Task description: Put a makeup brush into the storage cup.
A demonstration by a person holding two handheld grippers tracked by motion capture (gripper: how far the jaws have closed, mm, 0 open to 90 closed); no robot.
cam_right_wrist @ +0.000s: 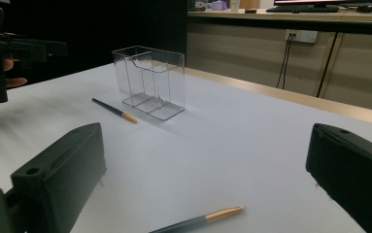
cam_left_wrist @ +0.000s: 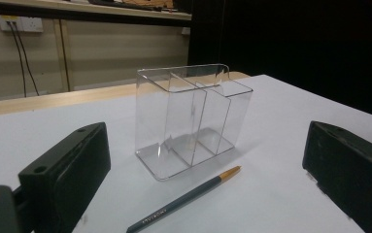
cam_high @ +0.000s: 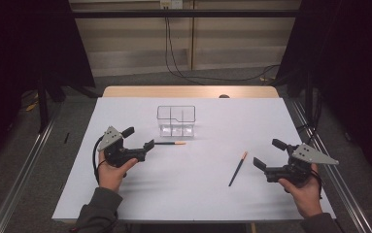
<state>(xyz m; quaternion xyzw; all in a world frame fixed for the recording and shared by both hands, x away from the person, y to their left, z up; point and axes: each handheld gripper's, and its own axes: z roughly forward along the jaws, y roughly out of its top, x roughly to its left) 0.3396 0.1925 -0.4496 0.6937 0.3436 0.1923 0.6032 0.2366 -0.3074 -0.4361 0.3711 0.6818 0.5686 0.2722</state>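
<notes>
A clear plastic organizer (cam_high: 176,121) with several compartments stands empty on the white table (cam_high: 193,194), toward the back. One dark pen with a gold tip (cam_high: 170,143) lies just in front of it. My left gripper (cam_high: 139,138) is open, its jaws at that pen's dark end and apart from it. In the left gripper view the pen (cam_left_wrist: 188,196) lies between the spread fingers (cam_left_wrist: 67,170), in front of the organizer (cam_left_wrist: 188,121). A second pen (cam_high: 238,168) lies slanted at the right. My right gripper (cam_high: 269,154) is open beside it, and that pen (cam_right_wrist: 198,221) shows low between its fingers (cam_right_wrist: 57,174).
A wooden table edge (cam_high: 188,91) runs along the back with a small dark object (cam_high: 224,96) on it. Metal rails (cam_high: 23,165) flank the table. Black cables (cam_high: 183,73) trail on the floor behind. Dark curtains hang on both sides.
</notes>
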